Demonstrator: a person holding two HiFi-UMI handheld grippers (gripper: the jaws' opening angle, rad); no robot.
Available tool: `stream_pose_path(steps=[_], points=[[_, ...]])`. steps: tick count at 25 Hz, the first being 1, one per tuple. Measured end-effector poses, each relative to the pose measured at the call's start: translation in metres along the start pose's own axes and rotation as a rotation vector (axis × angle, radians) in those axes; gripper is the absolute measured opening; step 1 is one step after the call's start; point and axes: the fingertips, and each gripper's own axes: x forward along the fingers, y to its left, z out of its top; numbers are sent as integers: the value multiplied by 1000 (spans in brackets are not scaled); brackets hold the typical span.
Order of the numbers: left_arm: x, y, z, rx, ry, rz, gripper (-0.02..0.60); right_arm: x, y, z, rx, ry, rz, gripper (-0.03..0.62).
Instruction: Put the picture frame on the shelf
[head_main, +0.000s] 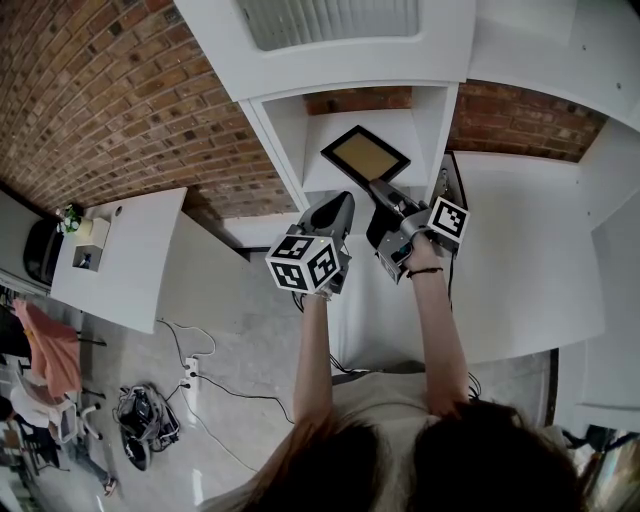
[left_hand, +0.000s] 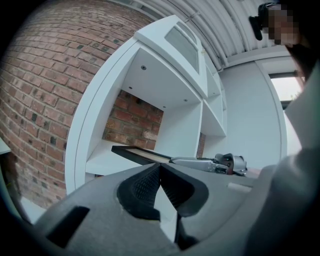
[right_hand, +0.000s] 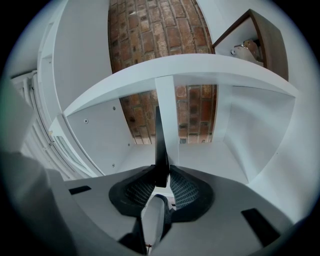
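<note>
Frame held in the shelf bay.
The frame (head_main: 365, 153) is clamped by its edge in the right gripper (right_hand: 161, 181) inside the shelf (head_main: 322, 178); the left gripper (left_hand: 160, 169) is closed on nothing.

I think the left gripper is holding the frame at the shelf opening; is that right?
Not quite: the right gripper is holding the frame at the shelf opening, as the right gripper view shows. The left gripper is shut on nothing.
</note>
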Motion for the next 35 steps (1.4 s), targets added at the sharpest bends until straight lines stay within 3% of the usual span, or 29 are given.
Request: stream_pose_path(steps=[22,35], points=[[-19,-14,-9,-12,11,0,11,-18,-1,-28,6,70,6,89],[-29,-27,-19,-16,28,-3,11,-36,-1,-35,34,57,27,46]])
